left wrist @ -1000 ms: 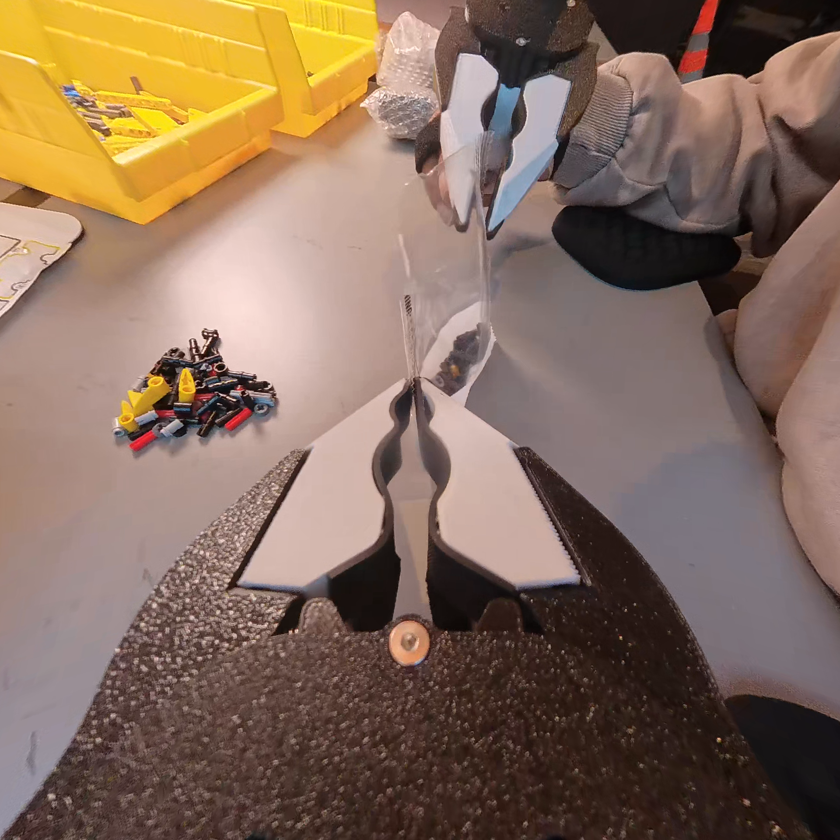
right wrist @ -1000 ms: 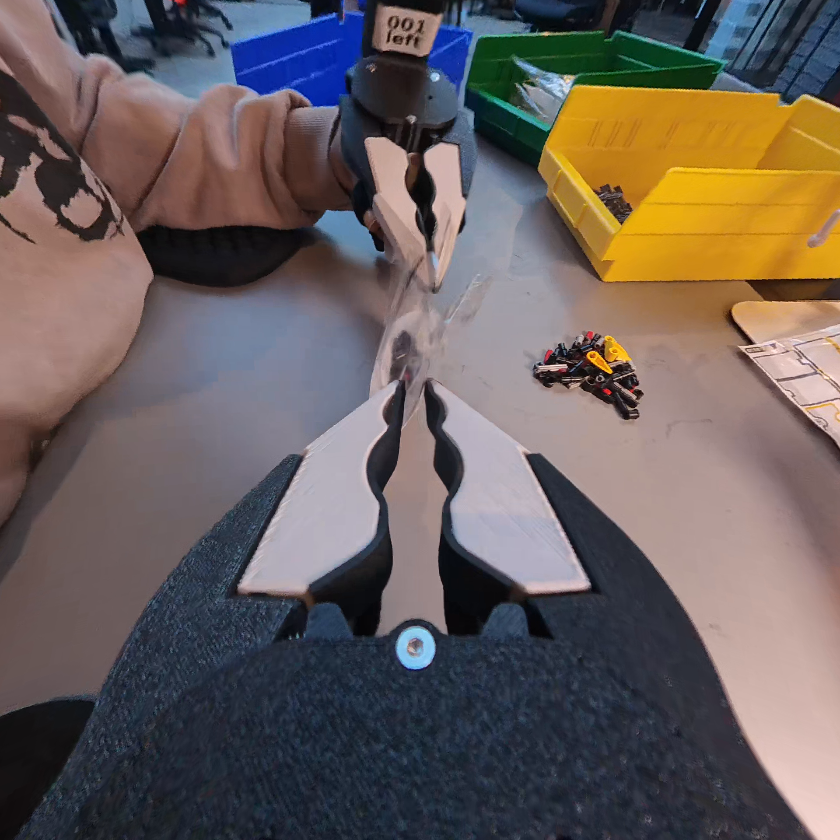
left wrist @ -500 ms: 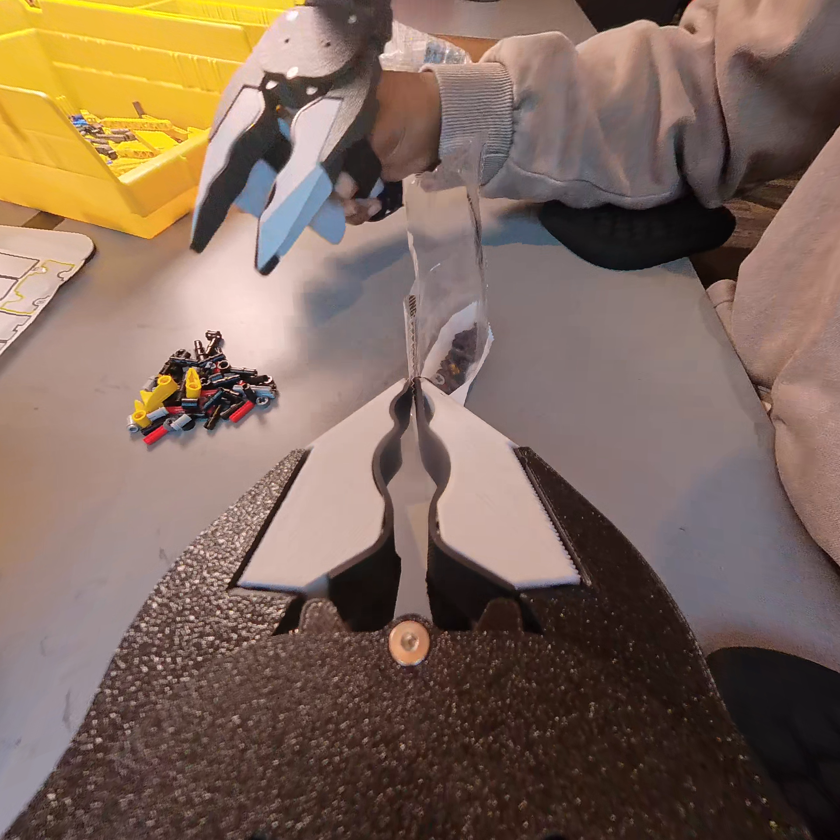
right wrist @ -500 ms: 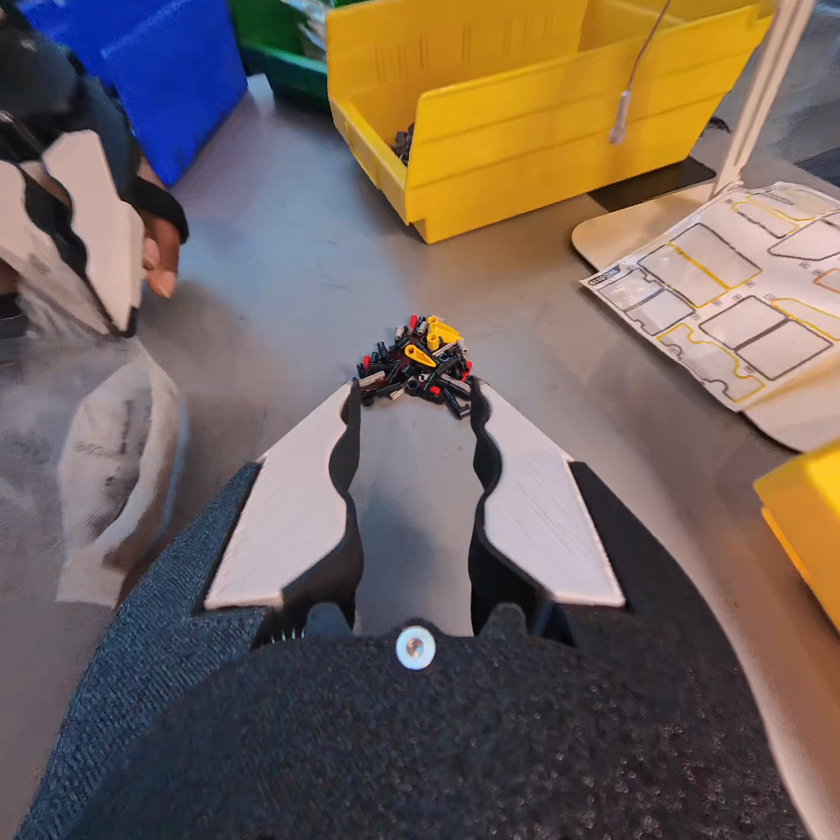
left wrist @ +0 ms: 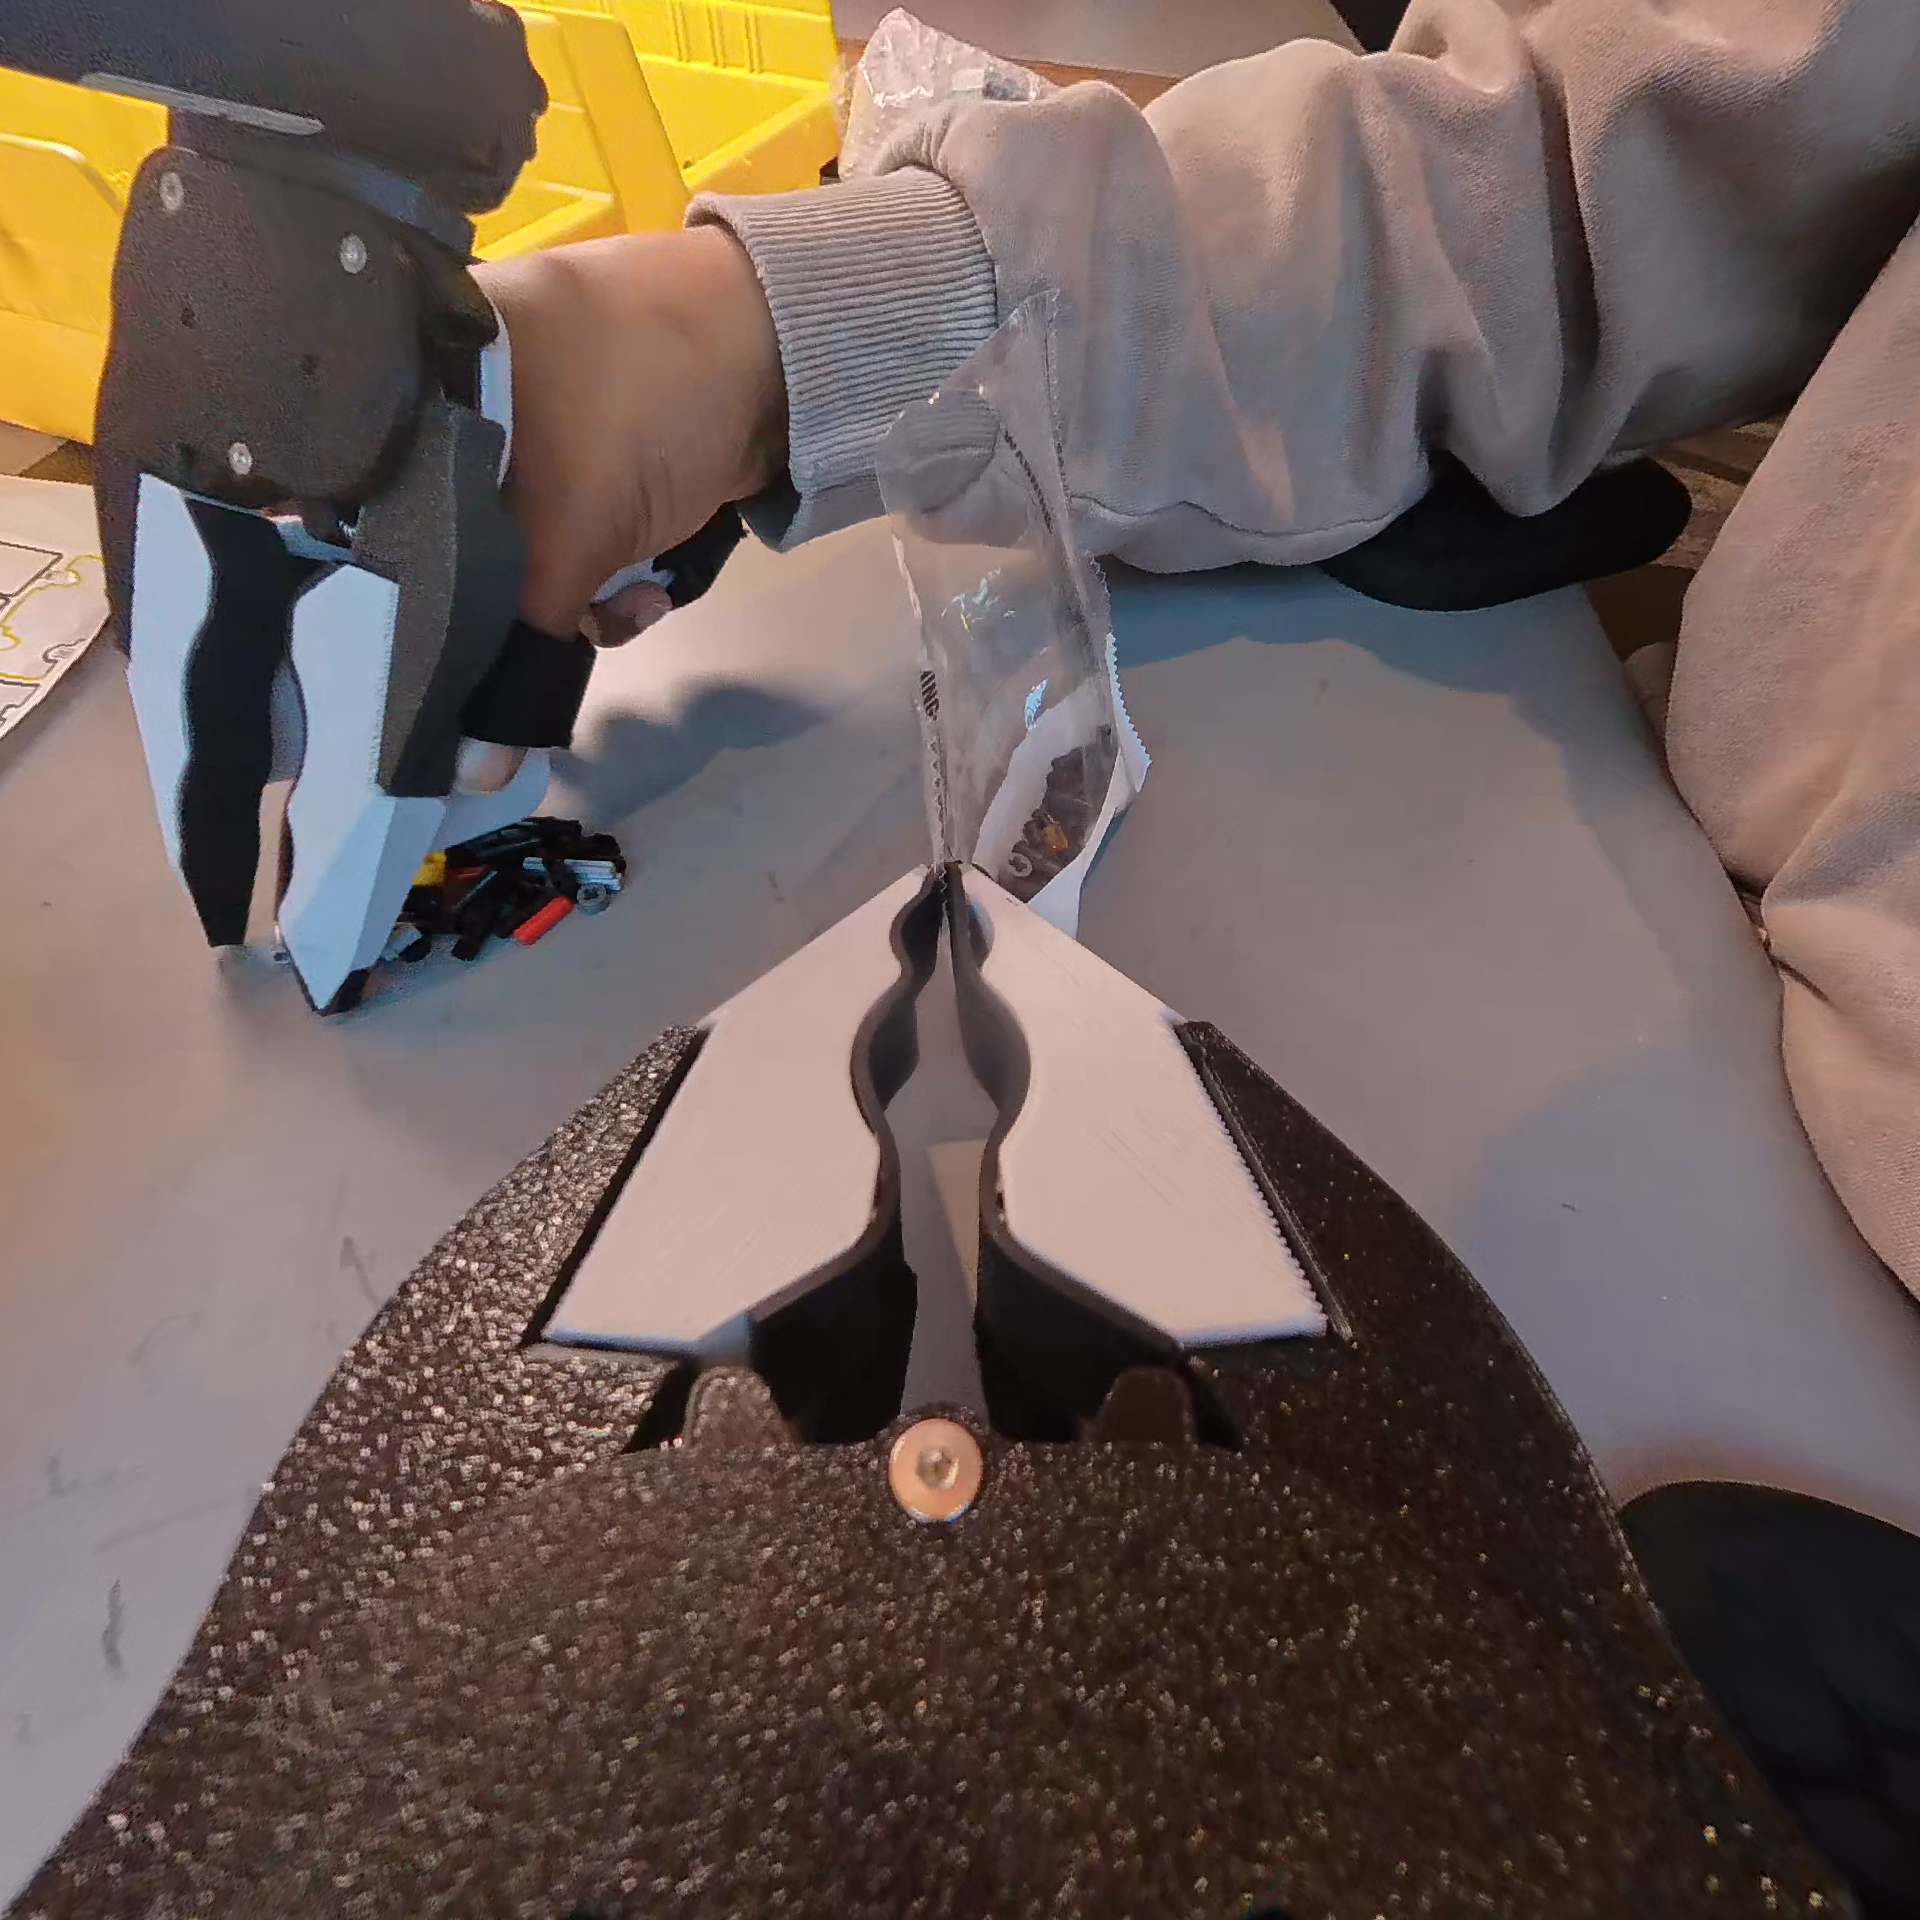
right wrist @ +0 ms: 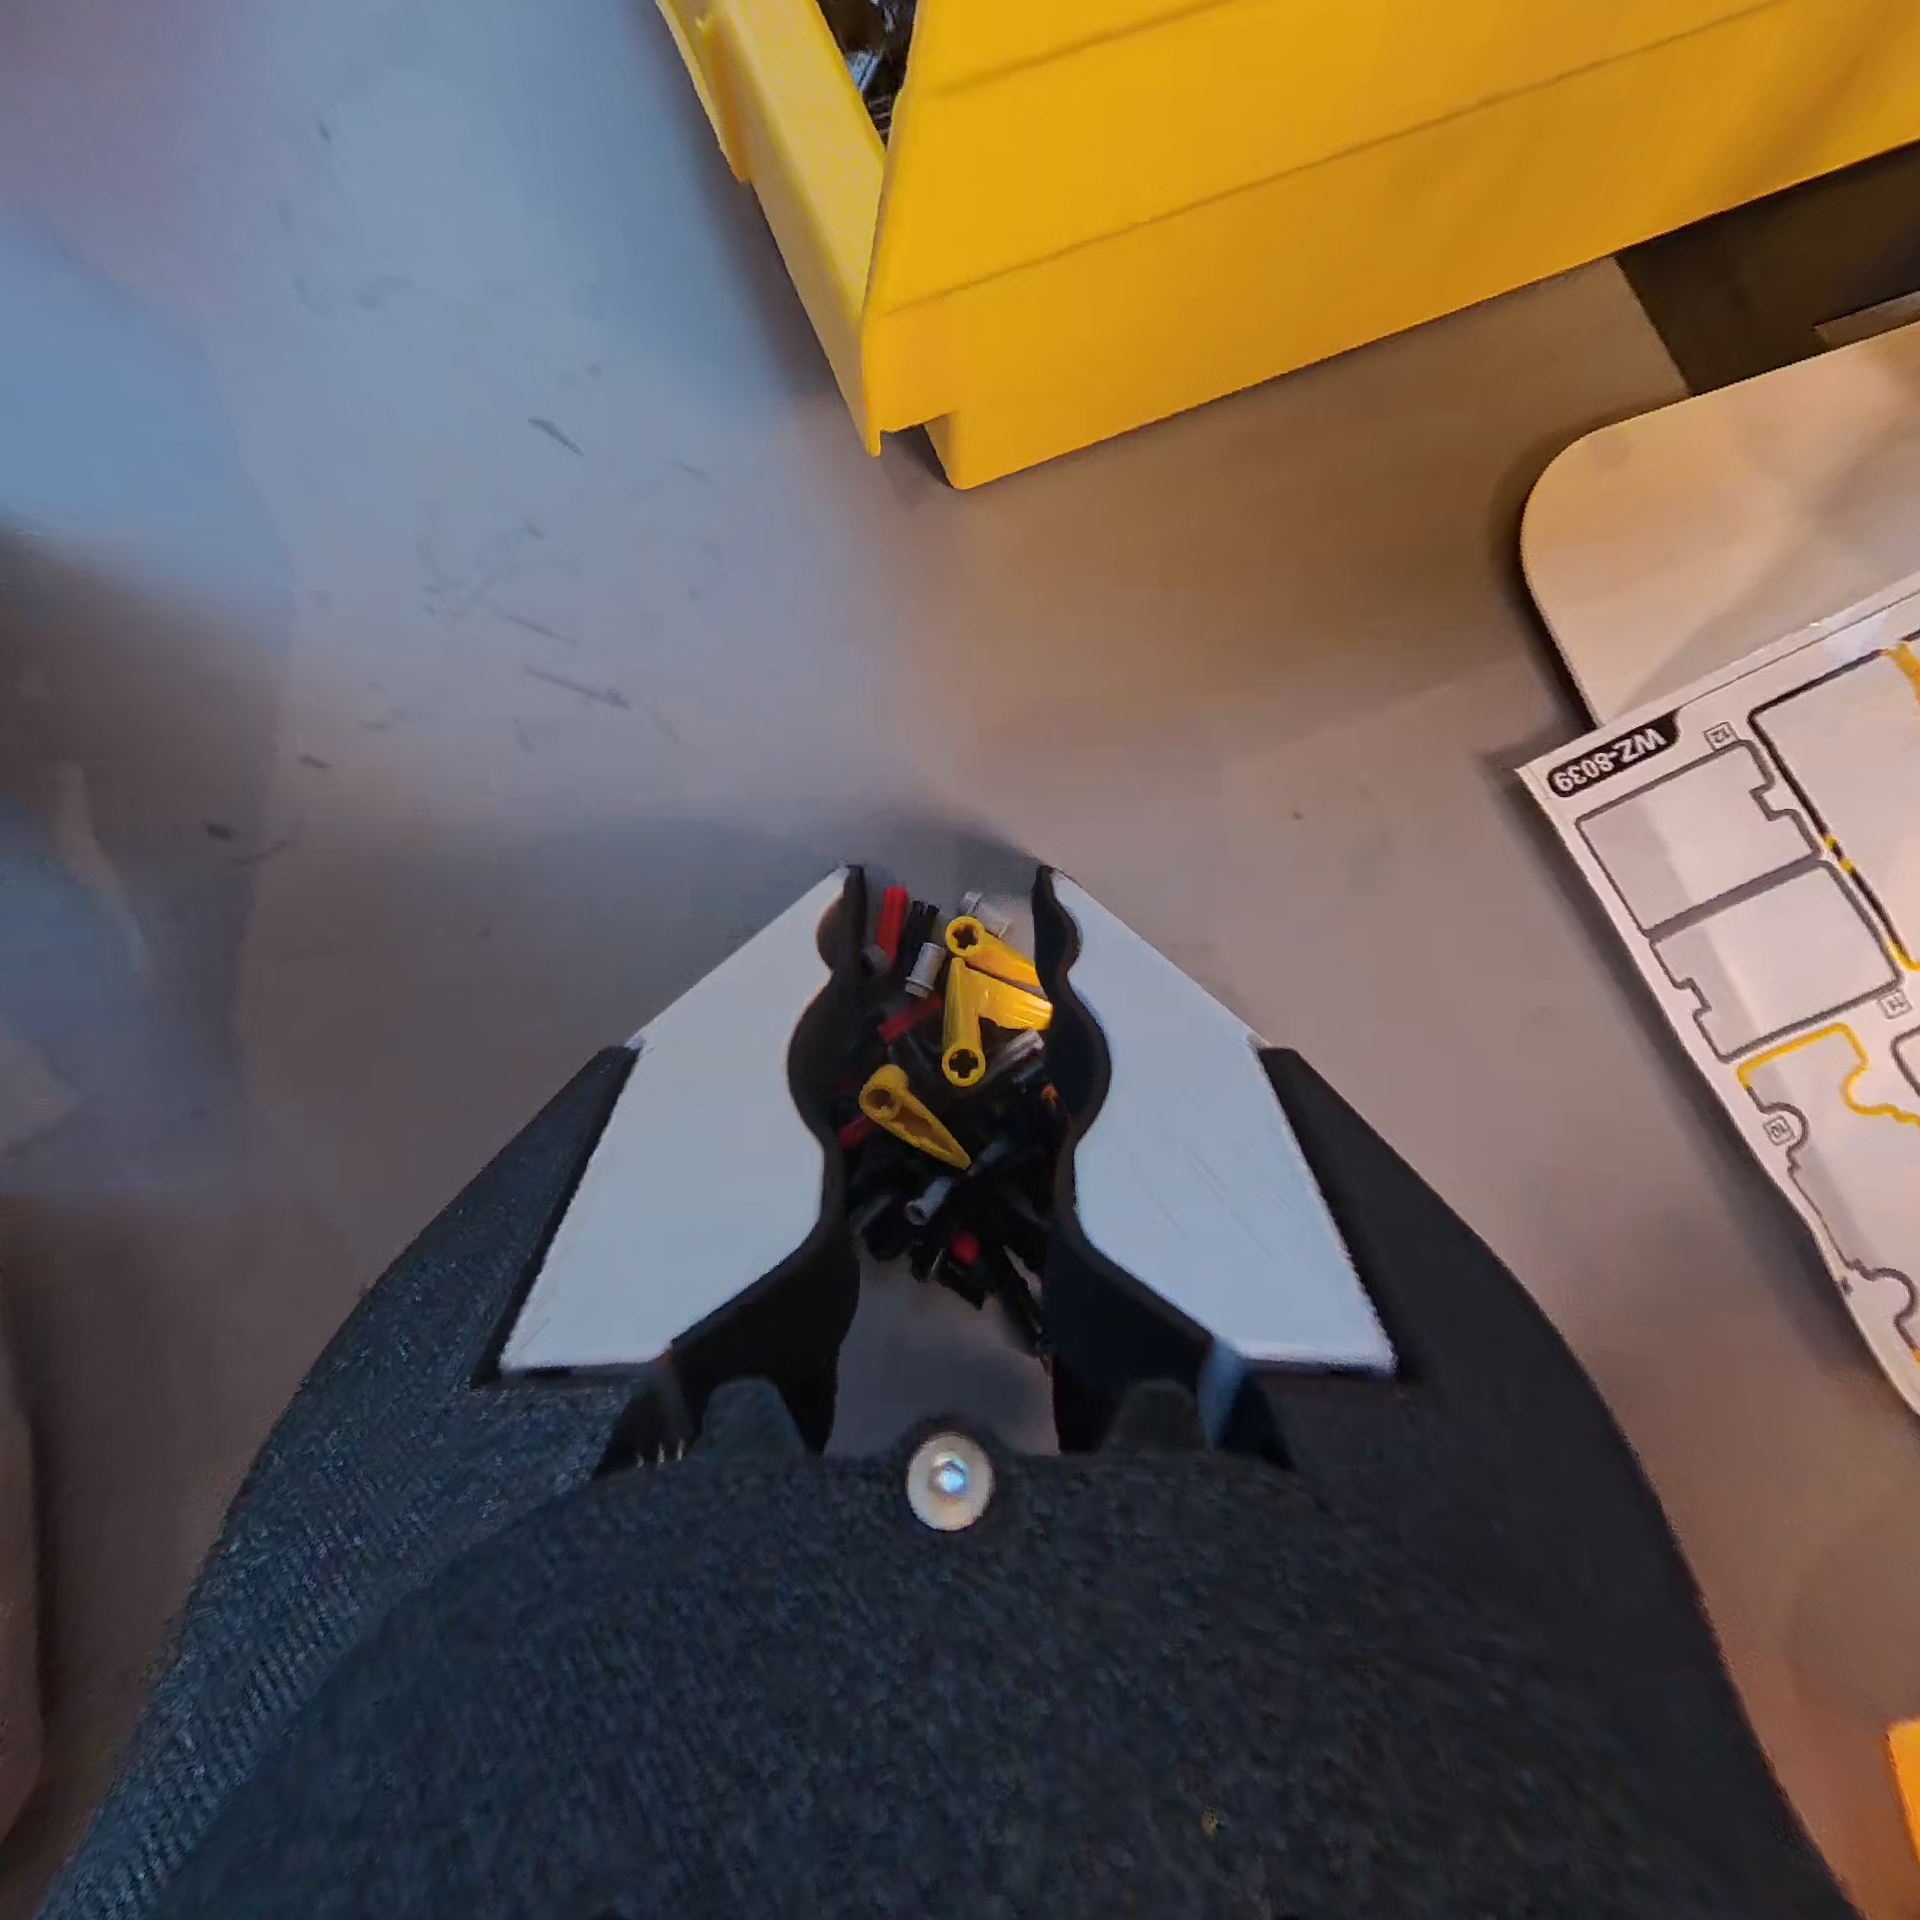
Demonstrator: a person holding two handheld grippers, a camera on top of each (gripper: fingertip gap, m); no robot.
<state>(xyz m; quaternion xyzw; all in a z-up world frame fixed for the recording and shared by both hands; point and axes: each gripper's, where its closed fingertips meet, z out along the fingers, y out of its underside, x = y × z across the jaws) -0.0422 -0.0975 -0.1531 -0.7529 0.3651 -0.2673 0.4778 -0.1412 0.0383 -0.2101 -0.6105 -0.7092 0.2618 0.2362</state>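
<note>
My left hand-held gripper (left wrist: 948, 881) pinches a clear plastic bag (left wrist: 997, 634); my right hand-held gripper (right wrist: 945, 883) straddles a pile of small parts (right wrist: 956, 1081) on the grey counter (right wrist: 416, 520).

On the left, the fingertips are clenched on the bag's lower edge, and the bag stands up from them with a few dark pieces in its bottom, above the counter. On the right, the fingers are spread apart and point down at the counter, with the heap of black, red, grey and yellow pieces lying between them; I cannot tell whether the pads touch it. A yellow bin (right wrist: 1299, 208) sits beyond the pile, and a printed sheet (right wrist: 1766, 935) lies off to the right on a pale board (right wrist: 1683, 540). From the left wrist view I see the right one held in a person's hand (left wrist: 634, 436), grey sleeve (left wrist: 1247, 260) behind the bag.
</note>
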